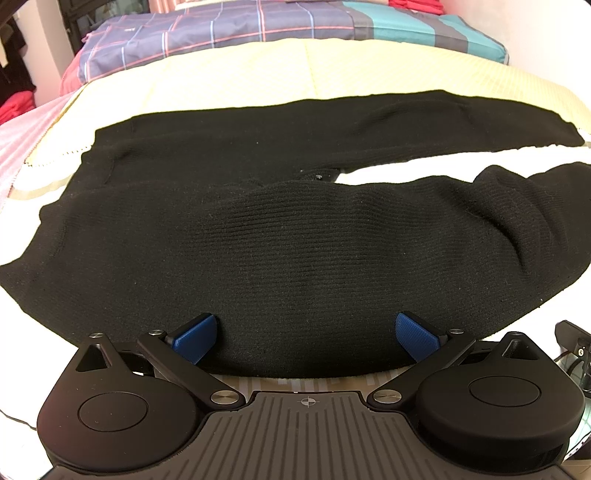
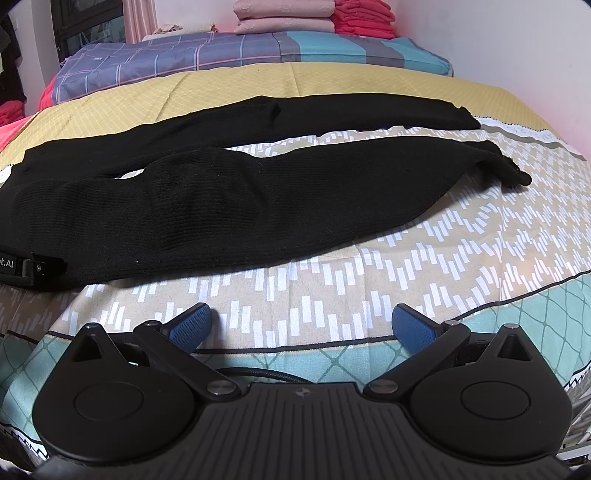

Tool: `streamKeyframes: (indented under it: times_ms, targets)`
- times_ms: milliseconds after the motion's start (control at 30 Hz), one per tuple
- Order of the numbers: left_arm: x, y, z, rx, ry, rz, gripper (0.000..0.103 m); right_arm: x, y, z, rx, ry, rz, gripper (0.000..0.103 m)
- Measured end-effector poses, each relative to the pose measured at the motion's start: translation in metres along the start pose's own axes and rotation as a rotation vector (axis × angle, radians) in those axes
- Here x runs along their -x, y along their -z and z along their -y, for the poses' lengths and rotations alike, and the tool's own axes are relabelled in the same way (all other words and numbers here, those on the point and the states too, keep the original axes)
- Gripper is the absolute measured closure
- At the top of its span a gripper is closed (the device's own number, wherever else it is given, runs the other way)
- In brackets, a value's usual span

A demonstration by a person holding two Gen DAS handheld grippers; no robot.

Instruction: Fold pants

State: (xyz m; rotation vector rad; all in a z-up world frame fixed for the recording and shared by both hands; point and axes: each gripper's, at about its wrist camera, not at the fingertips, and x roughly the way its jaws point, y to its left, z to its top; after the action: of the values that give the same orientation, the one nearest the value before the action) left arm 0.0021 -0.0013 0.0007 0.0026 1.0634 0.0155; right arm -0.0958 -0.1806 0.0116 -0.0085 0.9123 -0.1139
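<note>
Pants (image 2: pixel 221 192) flat on bed (image 2: pixel 406 236), unfolded

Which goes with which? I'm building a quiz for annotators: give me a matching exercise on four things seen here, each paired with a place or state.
1 pants
2 left gripper
3 right gripper
4 pink folded stack

a open, over bare patterned bedspread
b open, at the near leg's edge
c spread flat, legs apart
d far end, beside red stack

Pairs: 1c, 2b, 3a, 4d
</note>
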Motion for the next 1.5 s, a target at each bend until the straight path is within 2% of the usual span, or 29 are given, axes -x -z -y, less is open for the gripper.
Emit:
streamKeyframes:
  times_ms: [1200, 1500]
  targets:
    - [-0.0002, 0.0006, 0.0004, 0.0, -0.001, 0.001, 0.0, 0.0024, 0.0039, -0.0003, -0.001, 0.001, 0.028, 0.0]
    - [0.0006, 0.0022, -0.002, -0.004, 0.012, 0.009, 0.0, 0.0035, 0.0093, 0.0024, 0.002, -0.014, 0.061, 0.0]
